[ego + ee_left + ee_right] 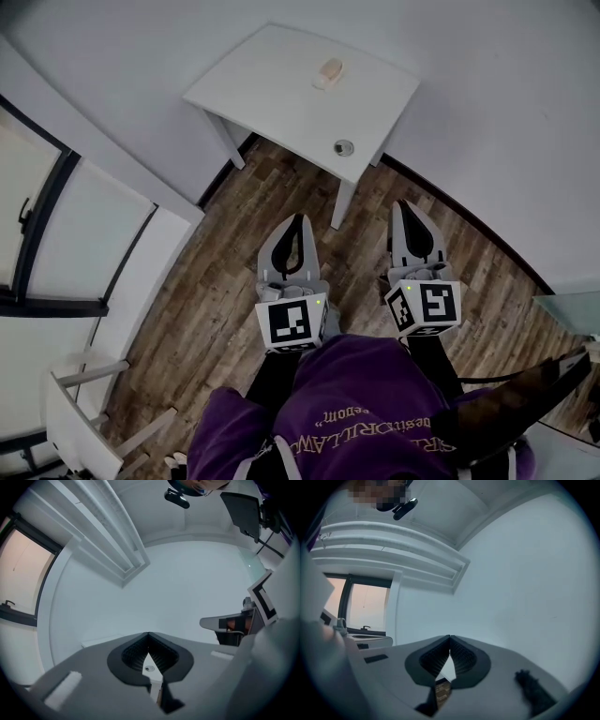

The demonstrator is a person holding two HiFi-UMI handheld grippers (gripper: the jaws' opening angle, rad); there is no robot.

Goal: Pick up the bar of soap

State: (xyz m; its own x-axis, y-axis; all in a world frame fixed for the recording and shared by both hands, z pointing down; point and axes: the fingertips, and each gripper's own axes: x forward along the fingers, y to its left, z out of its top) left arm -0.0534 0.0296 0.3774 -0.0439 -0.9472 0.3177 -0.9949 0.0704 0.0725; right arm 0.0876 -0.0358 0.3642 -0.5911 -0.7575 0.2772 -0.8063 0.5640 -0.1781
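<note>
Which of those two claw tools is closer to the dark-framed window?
Left. The left gripper hangs over the wood floor on the side toward the window; the right gripper is beside it, farther away.

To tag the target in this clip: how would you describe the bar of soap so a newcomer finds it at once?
Find the small white table standing against the white wall. On its top, toward the far side, lies the bar of soap. It is a pale pinkish oblong, unlike the small round metal thing near the front edge.
</note>
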